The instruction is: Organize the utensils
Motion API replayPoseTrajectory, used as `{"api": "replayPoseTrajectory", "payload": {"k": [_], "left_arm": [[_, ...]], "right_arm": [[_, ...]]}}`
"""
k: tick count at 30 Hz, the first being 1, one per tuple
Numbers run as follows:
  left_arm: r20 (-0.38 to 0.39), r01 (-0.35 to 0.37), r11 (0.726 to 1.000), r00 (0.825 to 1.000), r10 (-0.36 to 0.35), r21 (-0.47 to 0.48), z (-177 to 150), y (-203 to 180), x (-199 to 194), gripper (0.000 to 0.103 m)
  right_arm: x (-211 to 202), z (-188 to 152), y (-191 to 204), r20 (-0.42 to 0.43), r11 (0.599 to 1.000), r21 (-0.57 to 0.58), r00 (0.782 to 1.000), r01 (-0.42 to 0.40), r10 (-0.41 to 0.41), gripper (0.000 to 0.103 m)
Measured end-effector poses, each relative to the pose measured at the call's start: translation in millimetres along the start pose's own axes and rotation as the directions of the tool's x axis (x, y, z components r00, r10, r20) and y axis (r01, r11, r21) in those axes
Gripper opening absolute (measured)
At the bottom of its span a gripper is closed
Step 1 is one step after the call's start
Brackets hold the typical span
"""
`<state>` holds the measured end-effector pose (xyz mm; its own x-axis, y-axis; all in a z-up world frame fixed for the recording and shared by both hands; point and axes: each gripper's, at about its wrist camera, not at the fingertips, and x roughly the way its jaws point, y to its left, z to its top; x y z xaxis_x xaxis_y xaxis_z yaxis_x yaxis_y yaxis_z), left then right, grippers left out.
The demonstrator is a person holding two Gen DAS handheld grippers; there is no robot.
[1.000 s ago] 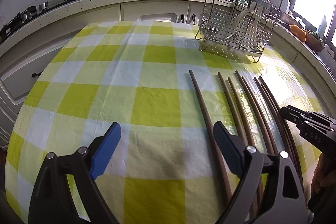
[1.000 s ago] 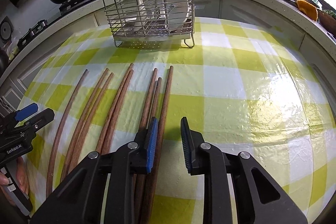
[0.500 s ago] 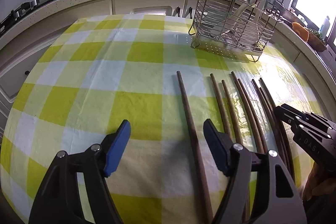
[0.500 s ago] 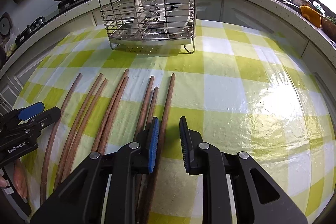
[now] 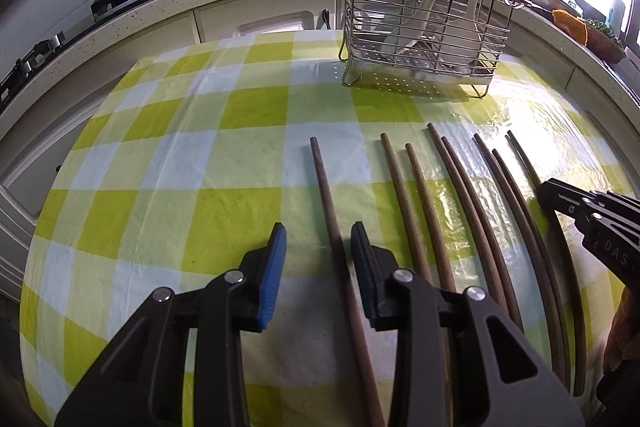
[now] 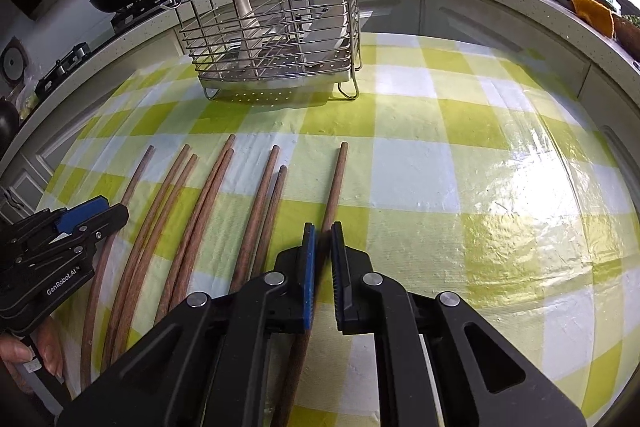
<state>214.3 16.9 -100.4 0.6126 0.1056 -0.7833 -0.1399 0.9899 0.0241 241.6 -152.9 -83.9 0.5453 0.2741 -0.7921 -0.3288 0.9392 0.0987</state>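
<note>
While the checked cloth (image 5: 168,155) is catching window glare, your left claw (image 5: 318,259) is closing around a chopstick (image 5: 326,187), your right claw (image 6: 323,259) pinching another chopstick (image 6: 334,183) before the rack (image 6: 272,39).

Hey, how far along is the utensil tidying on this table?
Barely started. Done: only white utensils stand in the wire rack; no chopstick is in it. In hand: the right gripper is closing on the rightmost chopstick, and the left gripper is closing around the leftmost chopstick. Left: all eight chopsticks, with the middle six untouched on the tablecloth.
</note>
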Motion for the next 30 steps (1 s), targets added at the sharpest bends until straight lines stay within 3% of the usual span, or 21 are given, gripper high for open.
{"api": "replayPoseTrajectory", "payload": {"k": [5,9,15,23,30], "left_arm": [[-0.006,0.013,1.0,1.0,-0.013,0.019,3,-2,2,0.028],[0.01,0.022,0.999,1.0,-0.022,0.032,1,-2,2,0.008],[0.017,0.094,0.995,0.995,-0.094,-0.03,3,15,1,0.006],[0.158,0.094,0.995,0.984,-0.086,-0.043,20,29,-42,0.006],[0.263,0.098,0.995,0.961,-0.087,-0.029,38,36,-85,0.006]], "right_arm": [[6,9,7,-0.02,0.998,-0.048,0.999,0.034,-0.035,0.009],[6,7,12,-0.009,0.996,-0.073,0.999,0.053,-0.054,0.009],[-4,0,4,0.039,1.0,-0.02,0.999,0.017,-0.016,0.007],[-48,7,-1,0.202,0.999,0.01,0.979,-0.035,0.032,0.007],[-90,23,4,0.311,0.999,0.0,0.95,-0.034,0.033,0.007]]}}
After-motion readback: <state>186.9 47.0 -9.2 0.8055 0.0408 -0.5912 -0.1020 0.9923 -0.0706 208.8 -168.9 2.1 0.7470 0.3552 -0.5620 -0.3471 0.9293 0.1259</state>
